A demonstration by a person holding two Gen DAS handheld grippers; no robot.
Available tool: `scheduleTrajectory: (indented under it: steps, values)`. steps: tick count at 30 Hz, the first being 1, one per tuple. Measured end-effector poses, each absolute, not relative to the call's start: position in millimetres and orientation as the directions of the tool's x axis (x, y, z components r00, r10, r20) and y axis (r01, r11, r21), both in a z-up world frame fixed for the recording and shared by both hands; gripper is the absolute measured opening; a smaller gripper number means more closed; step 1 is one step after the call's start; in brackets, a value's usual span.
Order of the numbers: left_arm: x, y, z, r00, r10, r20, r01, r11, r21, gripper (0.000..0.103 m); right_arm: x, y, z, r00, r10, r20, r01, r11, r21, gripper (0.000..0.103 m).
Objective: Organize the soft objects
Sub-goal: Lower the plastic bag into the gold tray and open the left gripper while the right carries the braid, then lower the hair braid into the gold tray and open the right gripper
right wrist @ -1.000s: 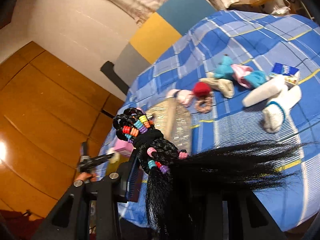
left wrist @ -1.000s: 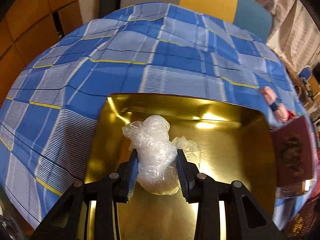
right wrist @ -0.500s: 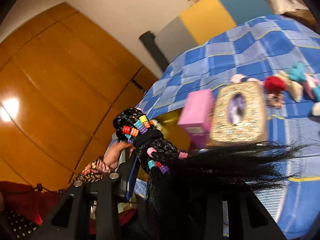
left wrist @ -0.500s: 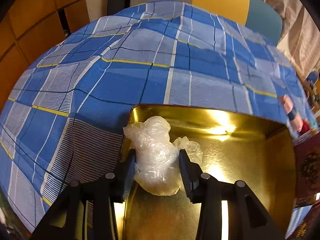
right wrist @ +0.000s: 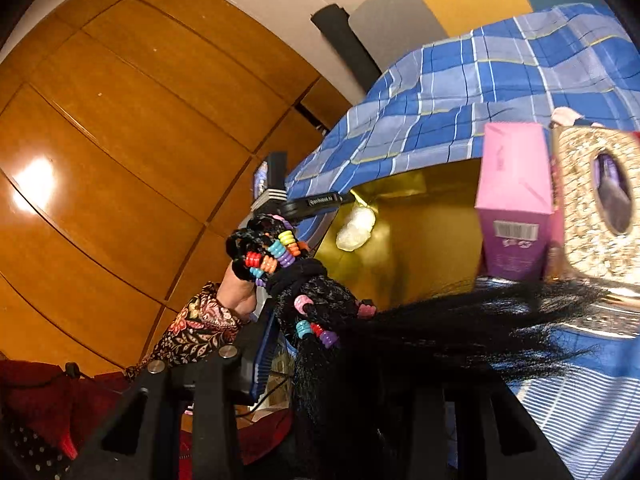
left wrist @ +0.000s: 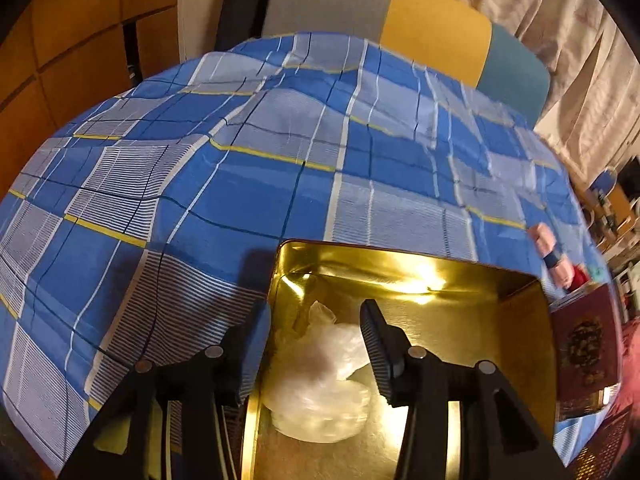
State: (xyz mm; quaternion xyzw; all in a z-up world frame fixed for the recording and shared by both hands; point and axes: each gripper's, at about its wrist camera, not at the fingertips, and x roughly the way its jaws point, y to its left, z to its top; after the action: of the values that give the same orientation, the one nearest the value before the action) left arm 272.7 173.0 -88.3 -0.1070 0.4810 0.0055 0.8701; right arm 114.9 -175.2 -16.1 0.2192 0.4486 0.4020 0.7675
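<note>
One soft thing is already put away: the plastic wad (left wrist: 320, 380) lies on the floor of the gold tin (left wrist: 460, 280), close to the tin's left wall and near corner. The left tool (left wrist: 316, 344) has just been opening its jaws; they now stand well apart on either side of the wad, the left finger outside the tin wall, neither pad pressing on it. So that drop looks finished, and the left tool only has to pull clear.

The right tool (right wrist: 340, 344) is closed on the black hairpiece (right wrist: 320, 304), a braid with bright beads whose loose hair fans out to the right. In the right wrist view it hangs short of the tin's near edge, with the wad visible inside by the left wall. I judge this to be the next item for the tin, not yet delivered.

The tin sits on the bed (left wrist: 240, 184), covered in blue check cloth. A pink box (right wrist: 514, 200) and a glittery box (right wrist: 592, 208) stand at the tin's right edge. More small soft things lie blurred towards the bed's right edge, still to be gathered.
</note>
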Motion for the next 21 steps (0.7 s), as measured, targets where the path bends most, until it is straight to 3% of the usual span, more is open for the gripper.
scheduleTrajectory:
  steps: [11, 21]
  values:
    - [191.9, 202.1, -60.3, 0.658, -0.093, -0.747, -0.214, 0.928, -0.304, 0.047, 173.7, -104.6, -44.6, 0.189, 0.711, -0.678, -0.394, 0.687, 0.611, 0.04]
    - [146.8, 217.6, -61.9, 0.68, -0.094, -0.727, -0.236, 0.911, -0.338, 0.047, 235.6, -21.8, -66.6, 0.238, 0.502, -0.831, -0.47, 0.809, 0.354, 0.04]
